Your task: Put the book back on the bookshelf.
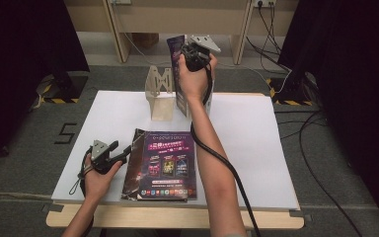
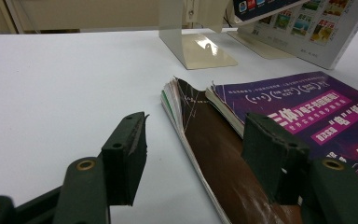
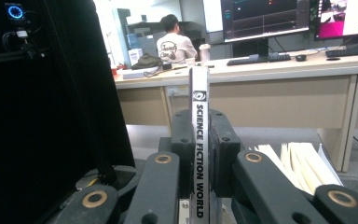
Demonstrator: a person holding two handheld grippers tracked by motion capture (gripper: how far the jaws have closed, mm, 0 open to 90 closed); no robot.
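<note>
With the right gripper [image 1: 196, 53] clenched on the spine of the upright magazine [image 3: 199, 140] just right of the bookend [image 1: 159, 94], lower it straight beside the bookend, while the left gripper [image 2: 200, 154], fingers released, steadies the flat magazine [image 1: 165, 165] well nearer than the bookend

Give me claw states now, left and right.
Left claw: open, jaws either side of the spine edge of the flat magazines, holding nothing.
Right claw: closed on the spine of the upright magazine, by the bookend.
</note>
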